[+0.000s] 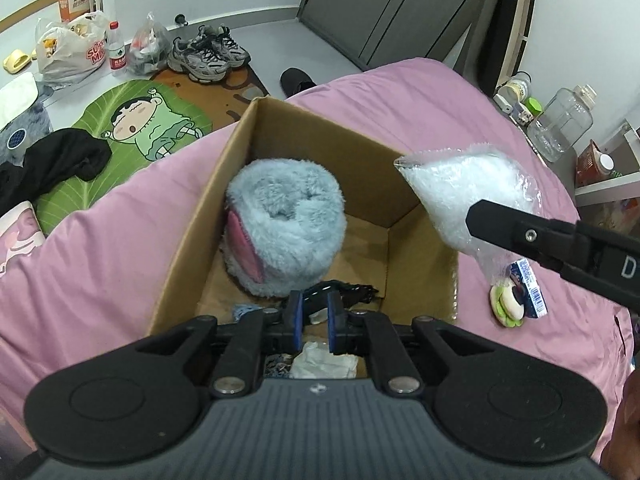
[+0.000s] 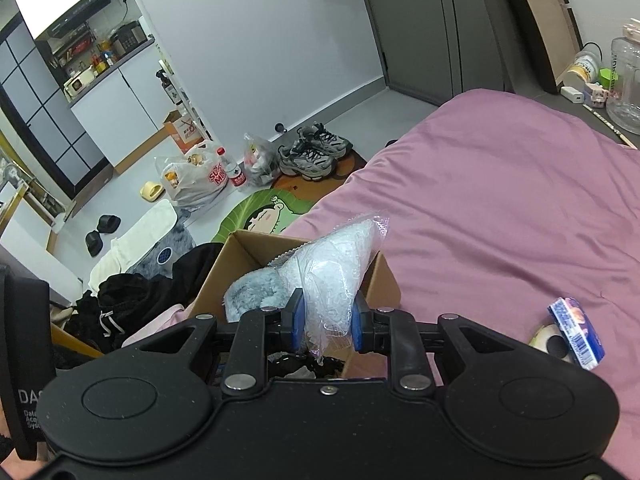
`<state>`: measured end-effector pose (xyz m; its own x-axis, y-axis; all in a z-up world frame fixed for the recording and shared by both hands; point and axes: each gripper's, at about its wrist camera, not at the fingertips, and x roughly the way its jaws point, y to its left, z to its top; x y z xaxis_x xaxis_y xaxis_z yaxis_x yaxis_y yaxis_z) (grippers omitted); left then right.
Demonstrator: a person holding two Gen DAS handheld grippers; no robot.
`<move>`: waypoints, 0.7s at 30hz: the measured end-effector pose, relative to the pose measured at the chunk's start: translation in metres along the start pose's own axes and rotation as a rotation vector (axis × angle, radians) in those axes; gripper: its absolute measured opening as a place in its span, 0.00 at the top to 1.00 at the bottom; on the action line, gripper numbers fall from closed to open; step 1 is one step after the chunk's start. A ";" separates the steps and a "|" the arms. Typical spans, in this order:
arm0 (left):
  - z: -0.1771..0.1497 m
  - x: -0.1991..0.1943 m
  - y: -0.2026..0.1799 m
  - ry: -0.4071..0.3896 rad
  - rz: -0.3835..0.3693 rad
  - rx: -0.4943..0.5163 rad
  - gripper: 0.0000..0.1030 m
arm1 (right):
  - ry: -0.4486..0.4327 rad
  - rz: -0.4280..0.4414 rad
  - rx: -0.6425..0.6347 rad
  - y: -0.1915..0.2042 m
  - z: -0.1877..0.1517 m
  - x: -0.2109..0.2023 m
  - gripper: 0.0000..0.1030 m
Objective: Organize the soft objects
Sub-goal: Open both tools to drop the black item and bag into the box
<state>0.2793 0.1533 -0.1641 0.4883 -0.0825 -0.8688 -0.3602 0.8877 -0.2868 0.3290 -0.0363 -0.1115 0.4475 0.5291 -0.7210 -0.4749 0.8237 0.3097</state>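
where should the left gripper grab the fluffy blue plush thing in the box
Grip the fluffy blue plush roll from above, across its rounded top. It stands on end in the brown cardboard box, whose walls block side approaches. The left gripper, slightly open and empty, is already over the box.

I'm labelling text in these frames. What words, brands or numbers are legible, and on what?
"SU.. MI.." in red, partly readable: white shopping bag on the floor.
"D": right tool body.
"DA": left tool's side.
Blue packet, bottle label, orange carton: print too blurred to read.
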 end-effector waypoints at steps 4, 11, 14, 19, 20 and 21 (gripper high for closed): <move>0.001 -0.002 0.002 0.008 0.000 0.003 0.89 | 0.013 -0.017 0.005 0.000 0.001 0.003 0.68; 0.000 -0.013 -0.001 -0.013 0.013 0.035 0.67 | 0.014 -0.057 0.023 -0.001 -0.001 -0.008 0.59; -0.002 -0.019 -0.004 -0.025 0.025 0.046 0.54 | 0.002 -0.066 0.025 0.000 0.002 -0.016 0.56; -0.002 -0.032 -0.011 -0.052 0.034 0.067 0.38 | -0.020 -0.068 0.047 -0.007 0.006 -0.033 0.47; -0.002 -0.034 -0.012 -0.059 0.035 0.069 0.36 | -0.022 -0.069 0.050 -0.008 0.007 -0.036 0.44; -0.002 -0.037 -0.014 -0.064 0.038 0.072 0.34 | -0.023 -0.071 0.051 -0.010 0.006 -0.040 0.43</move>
<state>0.2647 0.1434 -0.1293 0.5258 -0.0214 -0.8503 -0.3221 0.9202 -0.2223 0.3203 -0.0643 -0.0817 0.4964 0.4734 -0.7276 -0.4028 0.8681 0.2900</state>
